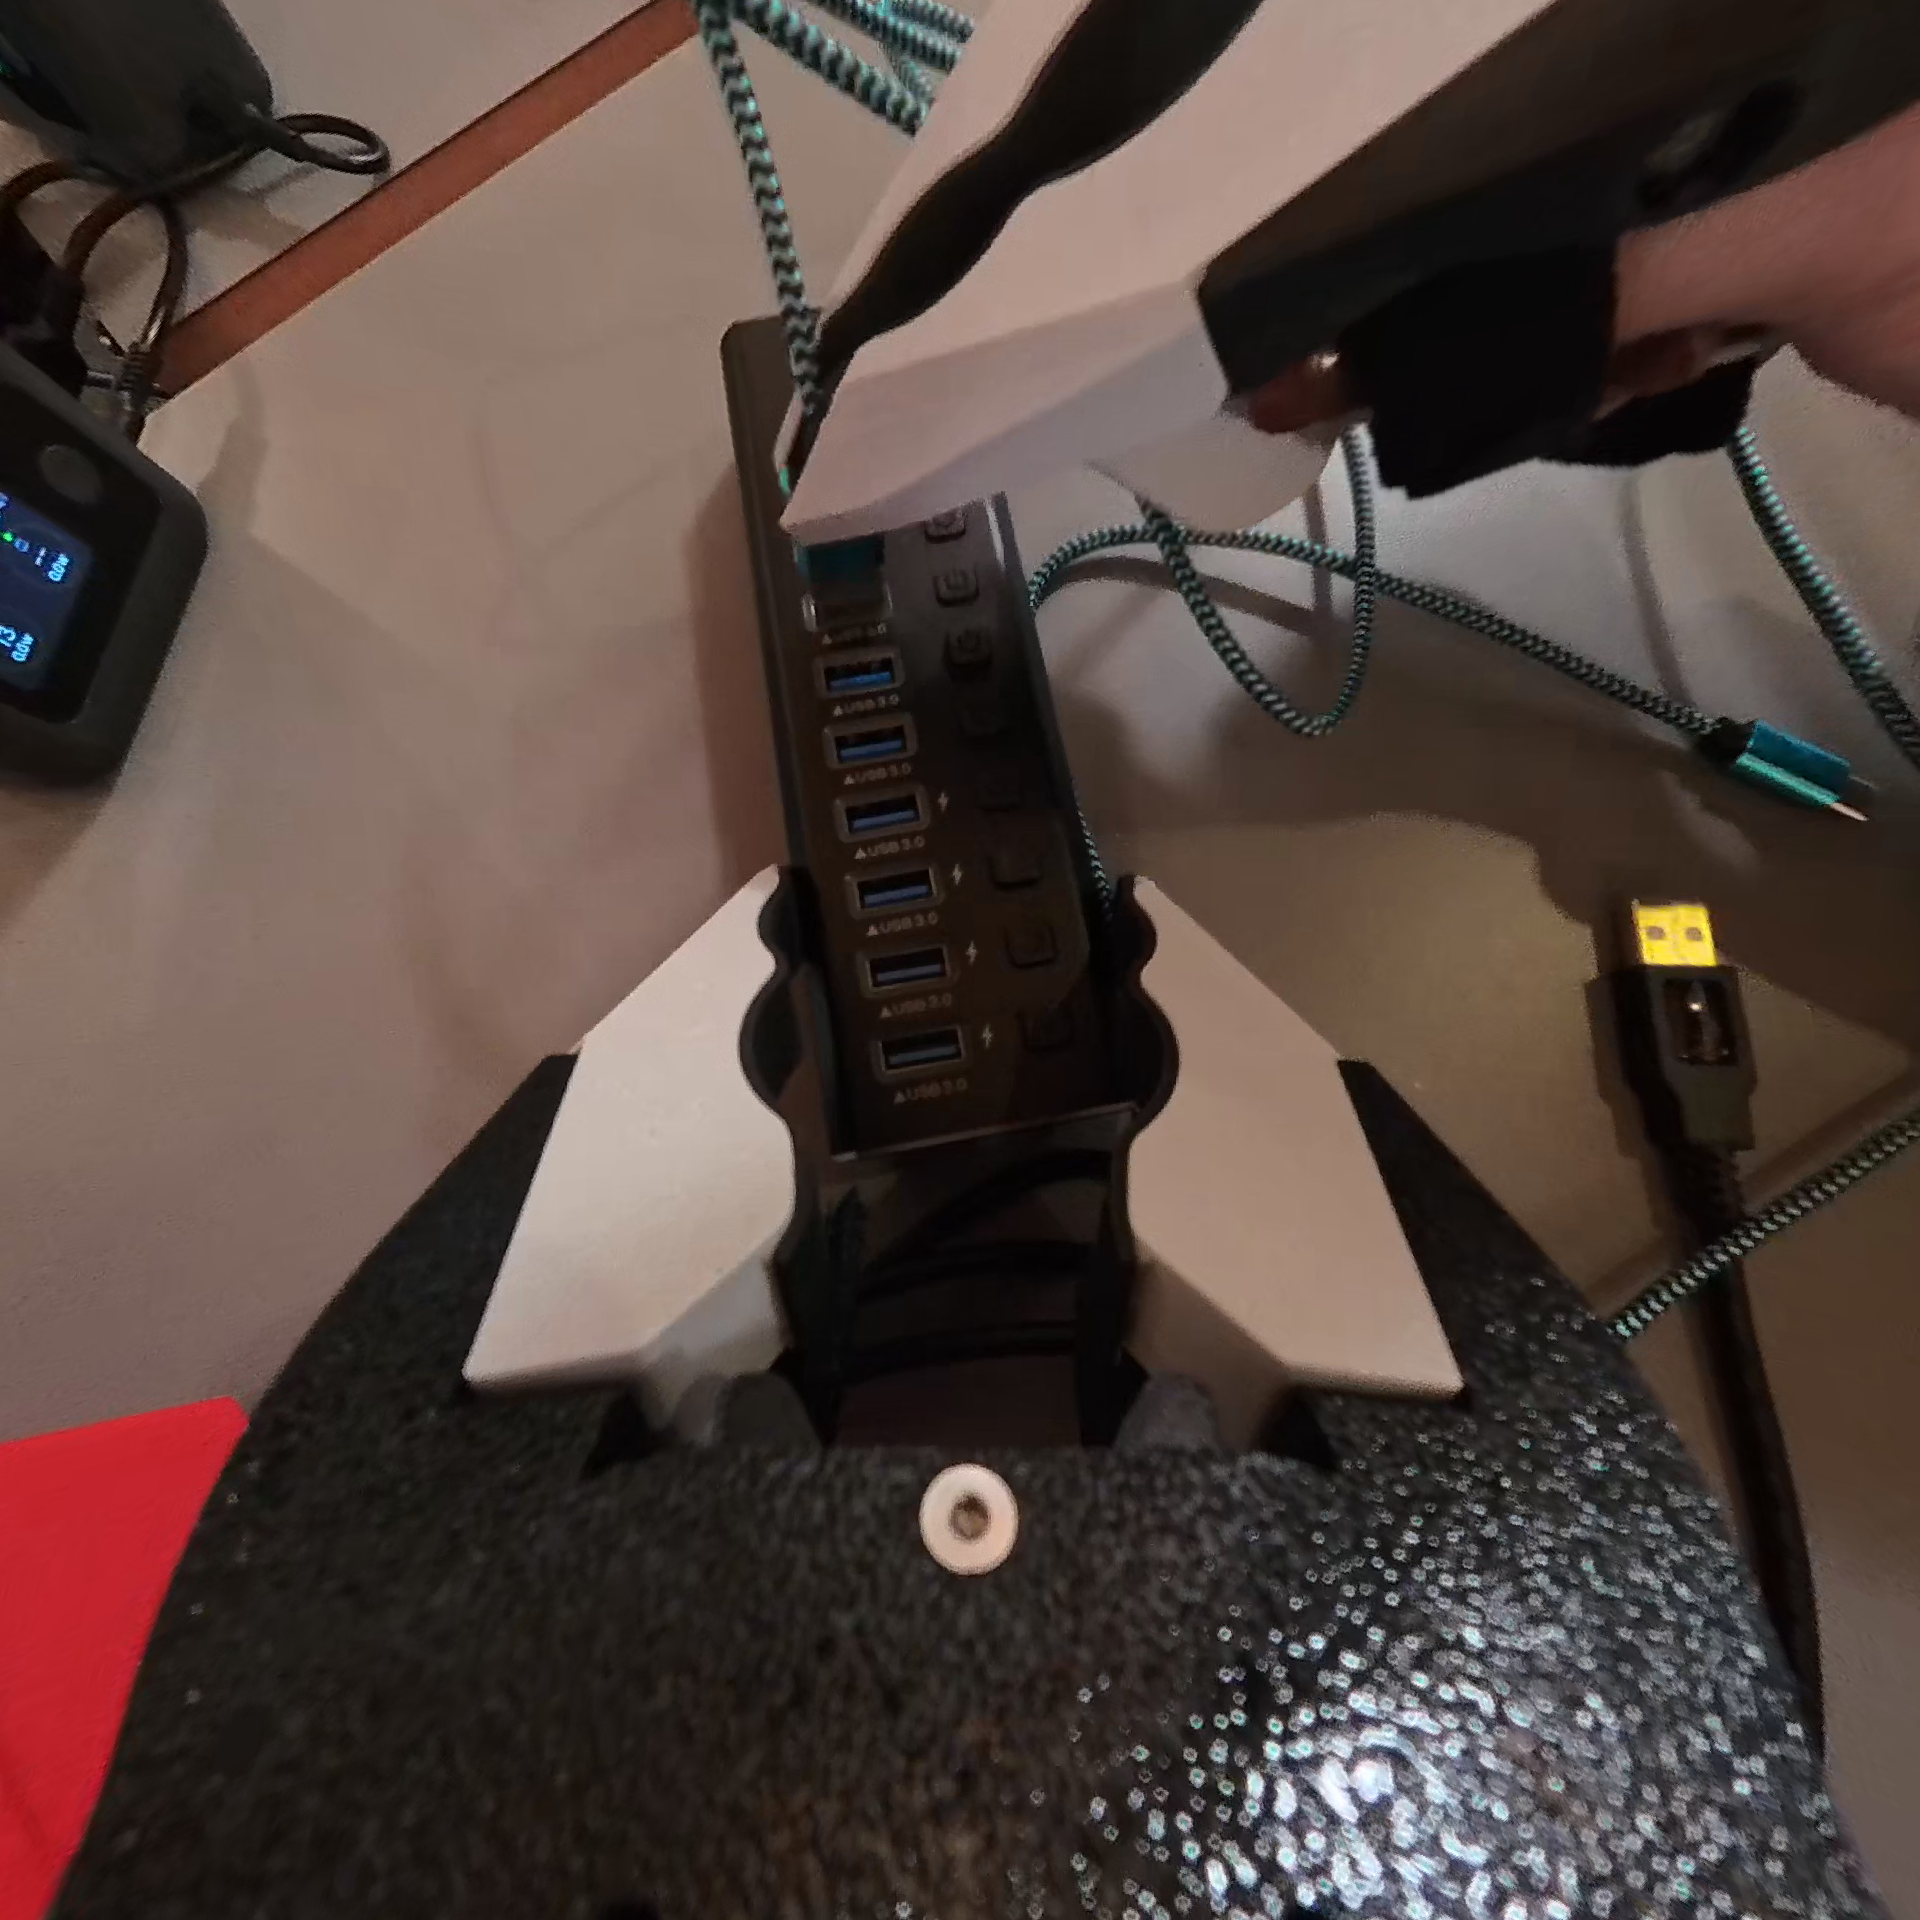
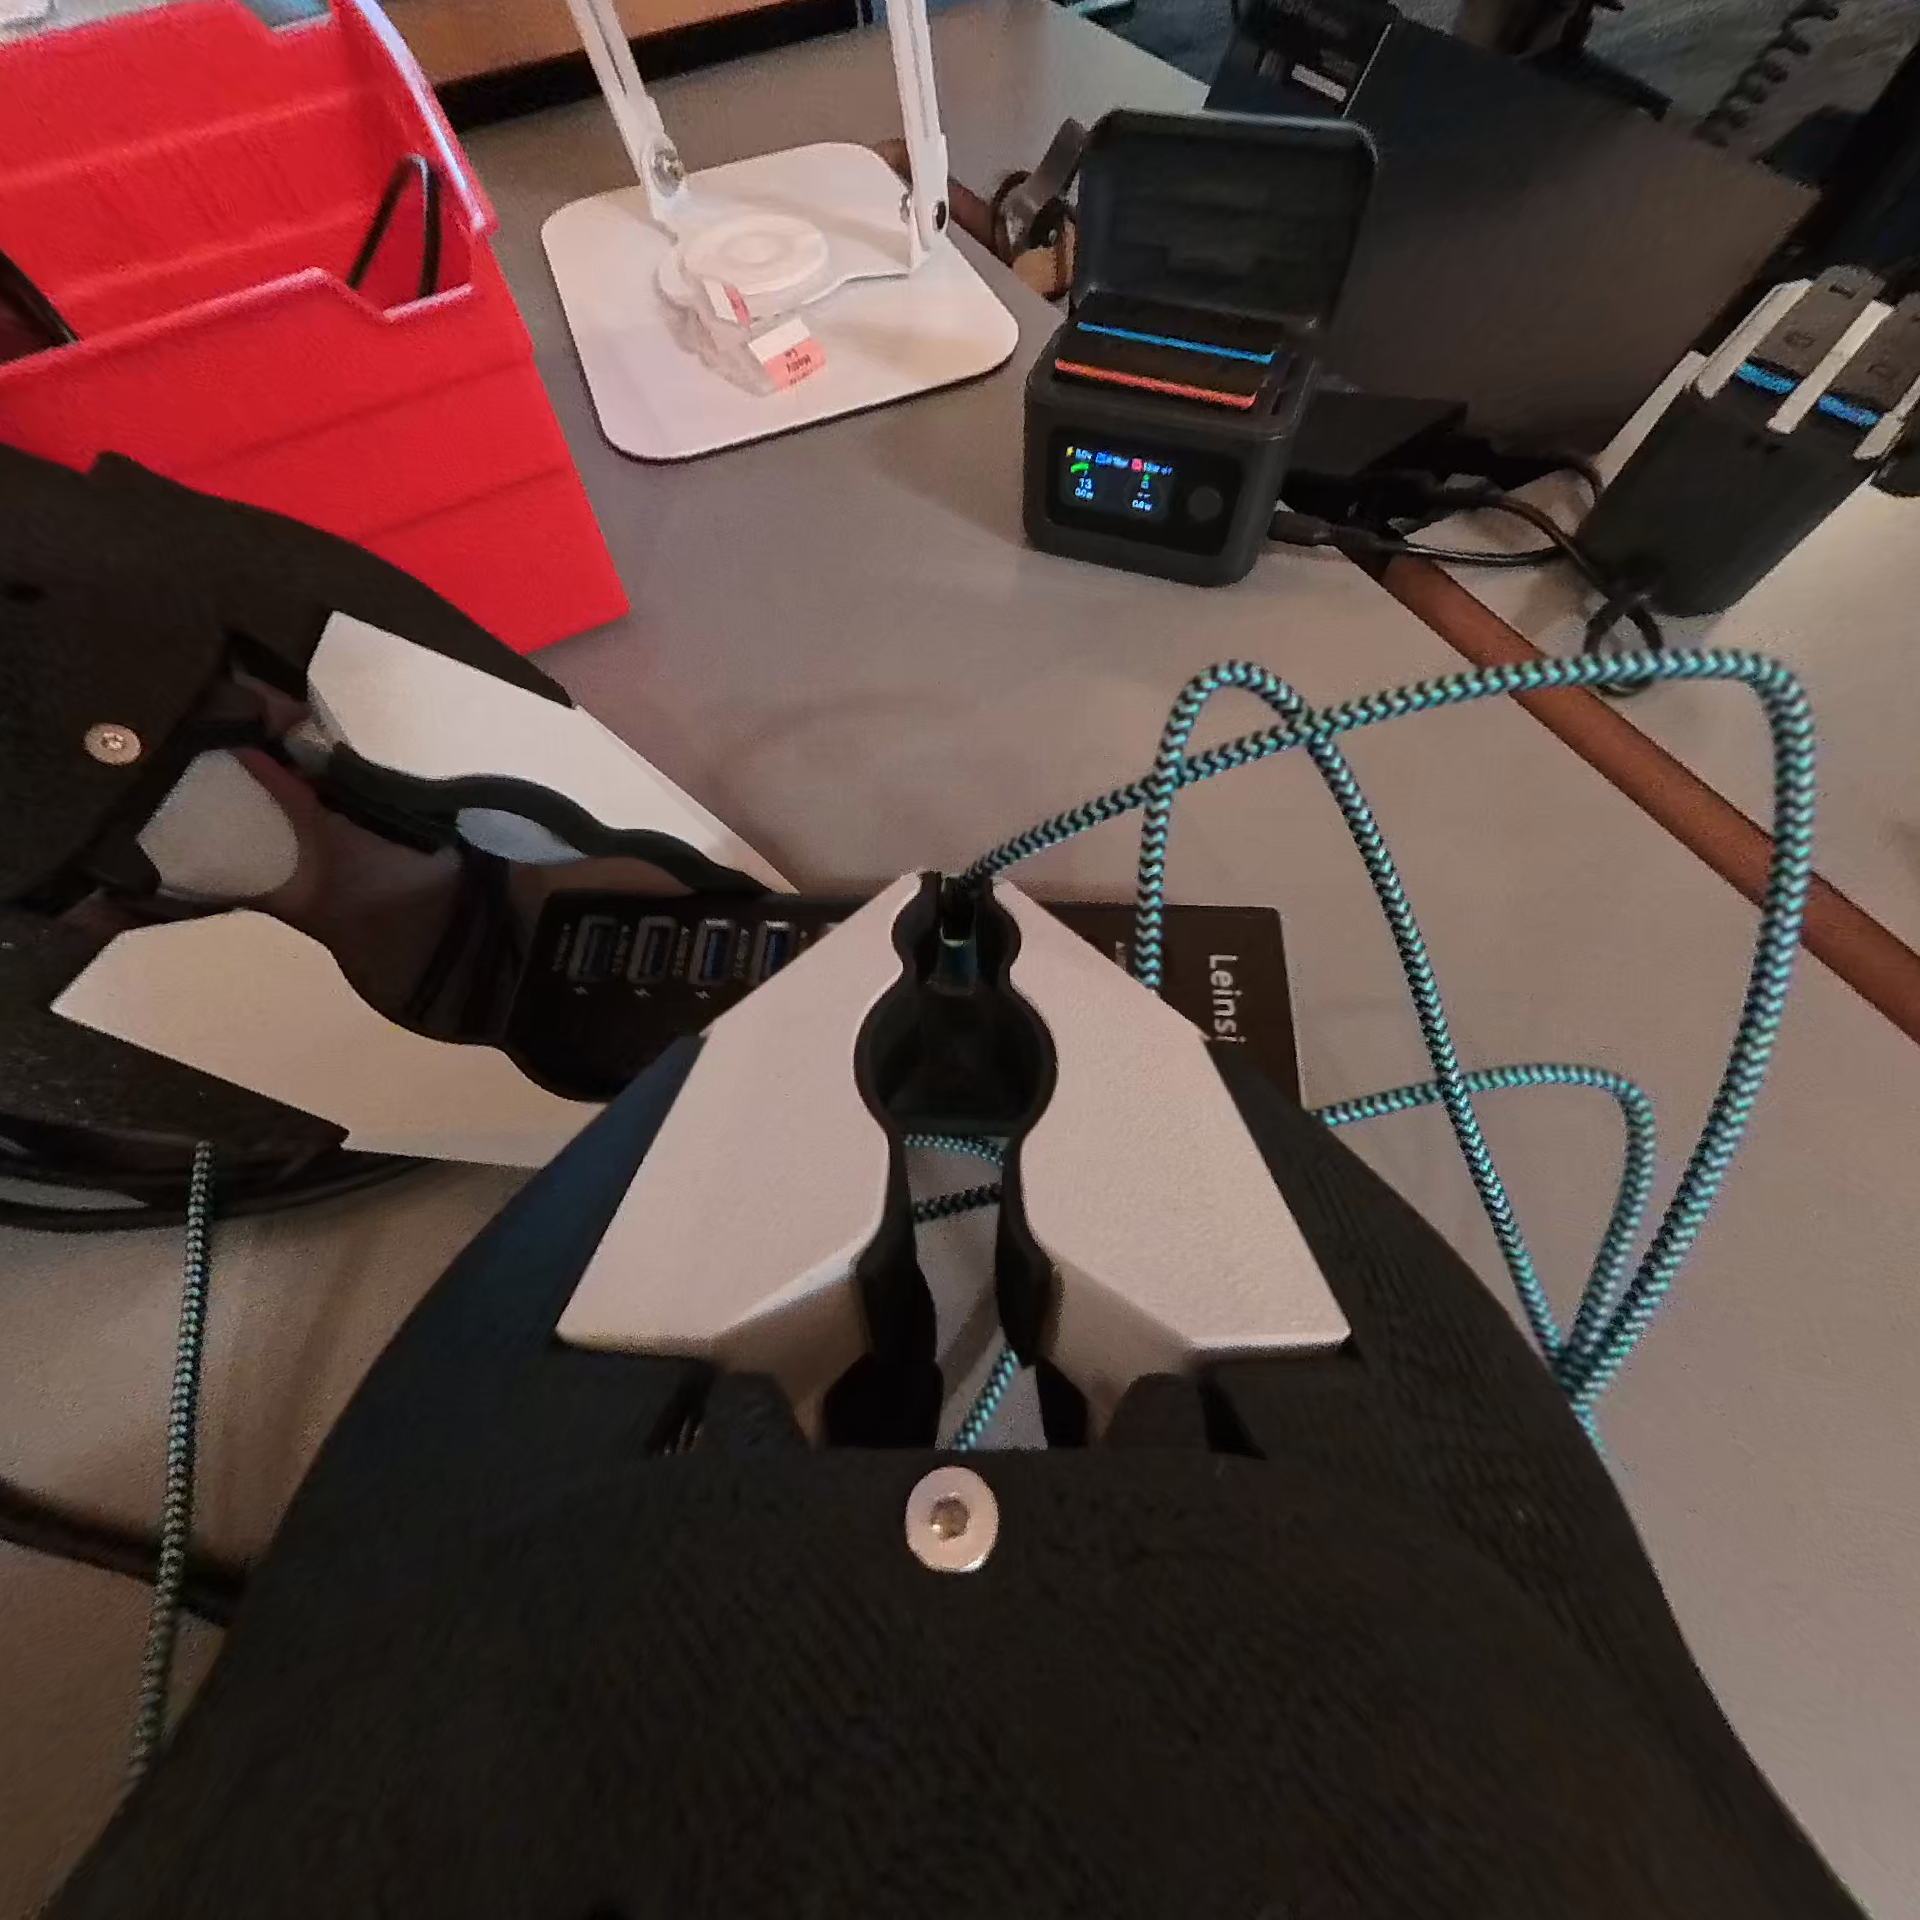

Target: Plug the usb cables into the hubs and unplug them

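Pale grey tabletop (image 2: pixel 935 665) carries everything we see, with a brown seam running across it. In the left wrist view, our left claw (image 1: pixel 961 997) is pressed against both long sides of the black USB hub (image 1: pixel 914 831), holding its near end; a row of blue ports runs away from us toward 12 o'clock. At the far end of that row, our right claw (image 1: pixel 805 457) comes in from 2 o'clock, pinching the teal braided cable (image 1: pixel 758 208) just above its teal plug (image 1: pixel 842 561), which sits at the farthest port. In the right wrist view, the right claw (image 2: pixel 956 904) is closed on that cable's black strain relief, with the braid looping off toward 2 o'clock. Other plugs lie loose on the tabletop at 3 o'clock of the hub: a teal small-tipped one (image 1: pixel 1797 774) and a black USB-A plug with a yellow tongue (image 1: pixel 1673 997). A dark charging case with a lit screen (image 2: pixel 1153 457), a white stand base (image 2: pixel 779 301) and a red bin (image 2: pixel 260 312) stand beyond.
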A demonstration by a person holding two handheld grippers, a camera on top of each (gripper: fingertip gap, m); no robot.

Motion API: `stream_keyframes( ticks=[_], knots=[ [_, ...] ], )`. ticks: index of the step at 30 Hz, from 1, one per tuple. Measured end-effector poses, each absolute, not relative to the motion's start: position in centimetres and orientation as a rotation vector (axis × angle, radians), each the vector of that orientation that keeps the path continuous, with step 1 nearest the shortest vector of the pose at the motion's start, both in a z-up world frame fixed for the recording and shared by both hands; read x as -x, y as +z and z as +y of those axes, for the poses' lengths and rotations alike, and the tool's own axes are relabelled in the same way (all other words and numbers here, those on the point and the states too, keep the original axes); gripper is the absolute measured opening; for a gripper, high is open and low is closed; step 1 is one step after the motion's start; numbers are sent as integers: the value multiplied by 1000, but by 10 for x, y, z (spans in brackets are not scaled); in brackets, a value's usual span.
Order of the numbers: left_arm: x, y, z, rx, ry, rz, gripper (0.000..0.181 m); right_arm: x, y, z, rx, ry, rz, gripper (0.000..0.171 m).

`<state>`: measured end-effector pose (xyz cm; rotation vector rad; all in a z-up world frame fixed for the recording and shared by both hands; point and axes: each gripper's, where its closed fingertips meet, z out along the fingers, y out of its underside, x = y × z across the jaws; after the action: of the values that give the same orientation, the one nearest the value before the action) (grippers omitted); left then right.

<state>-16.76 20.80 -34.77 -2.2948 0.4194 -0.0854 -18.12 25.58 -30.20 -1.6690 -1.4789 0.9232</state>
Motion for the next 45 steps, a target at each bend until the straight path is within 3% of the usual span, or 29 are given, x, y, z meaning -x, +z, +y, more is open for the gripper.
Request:
stream_keyframes(
  ticks=[13,18,21,24,37,45],
  knots=[
    [168,-348,208,2295,-94,413,59,185,-303,259,1705,874,-1453,4],
    [168,-347,208,2288,-66,423,59,186,-244,255,1731,1675,-919,5],
    [168,-347,209,2282,-84,412,58,171,-197,250,1567,2304,-593,4],
    [168,-347,209,2276,-105,403,59,159,-177,253,1392,2665,-368,4],
    [167,-348,209,2268,-132,393,59,147,-165,254,1257,2805,-345,4],
    [167,-348,210,2267,-136,393,59,121,-125,234,884,3057,-420,4]
  ],
)
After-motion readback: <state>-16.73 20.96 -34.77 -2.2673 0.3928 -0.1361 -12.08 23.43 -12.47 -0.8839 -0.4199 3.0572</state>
